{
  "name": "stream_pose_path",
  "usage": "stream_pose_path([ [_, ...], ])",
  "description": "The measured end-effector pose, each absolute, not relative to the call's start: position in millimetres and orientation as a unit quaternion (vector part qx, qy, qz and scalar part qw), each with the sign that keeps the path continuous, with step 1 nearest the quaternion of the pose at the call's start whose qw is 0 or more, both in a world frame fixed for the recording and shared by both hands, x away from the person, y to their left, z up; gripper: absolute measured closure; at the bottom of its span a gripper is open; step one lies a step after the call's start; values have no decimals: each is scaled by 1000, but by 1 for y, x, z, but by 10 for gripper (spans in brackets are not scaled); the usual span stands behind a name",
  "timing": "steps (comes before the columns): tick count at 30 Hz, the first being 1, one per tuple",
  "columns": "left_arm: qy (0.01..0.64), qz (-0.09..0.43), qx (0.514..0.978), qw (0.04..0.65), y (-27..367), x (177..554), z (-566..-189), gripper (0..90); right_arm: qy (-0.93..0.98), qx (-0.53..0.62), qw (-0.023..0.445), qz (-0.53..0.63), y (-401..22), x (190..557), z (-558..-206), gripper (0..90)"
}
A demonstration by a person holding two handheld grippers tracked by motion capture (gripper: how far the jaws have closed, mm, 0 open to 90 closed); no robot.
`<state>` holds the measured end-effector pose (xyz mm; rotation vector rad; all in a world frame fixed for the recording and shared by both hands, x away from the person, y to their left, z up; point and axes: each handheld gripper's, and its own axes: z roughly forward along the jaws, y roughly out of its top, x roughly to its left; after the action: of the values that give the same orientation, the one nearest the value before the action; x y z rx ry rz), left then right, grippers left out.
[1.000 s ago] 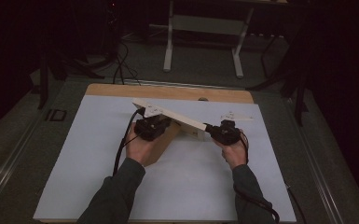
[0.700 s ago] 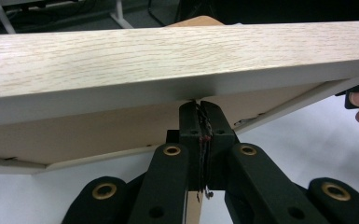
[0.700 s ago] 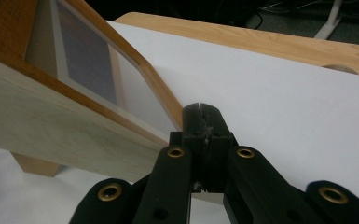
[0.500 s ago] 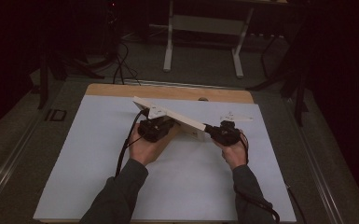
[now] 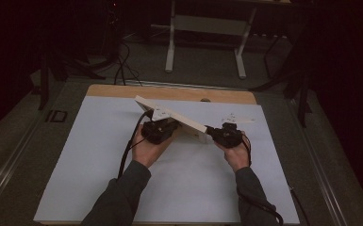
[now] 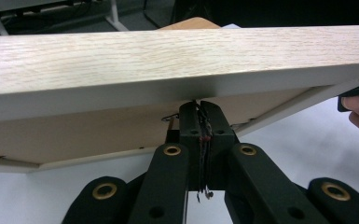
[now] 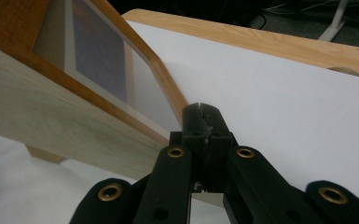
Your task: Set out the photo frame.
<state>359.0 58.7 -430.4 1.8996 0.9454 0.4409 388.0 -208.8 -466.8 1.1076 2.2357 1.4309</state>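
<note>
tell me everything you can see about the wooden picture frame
The picture frame is a flat rectangle with a light oak-grain border and pale sides; the right gripper view shows a glazed front with a dark picture inside a pale mat. It is held tilted above the white table cover, far-left corner highest. The left gripper, jaws shut, meets its plain brown back, and the right gripper, jaws shut, meets its lower right end.
</note>
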Motion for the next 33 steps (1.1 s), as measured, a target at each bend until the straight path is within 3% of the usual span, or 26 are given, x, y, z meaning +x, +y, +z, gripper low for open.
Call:
stream_pose_path([
  [33, 384, 179, 780, 460, 65, 364, -431, 900, 813, 314, 133, 471, -183, 367, -463, 898],
])
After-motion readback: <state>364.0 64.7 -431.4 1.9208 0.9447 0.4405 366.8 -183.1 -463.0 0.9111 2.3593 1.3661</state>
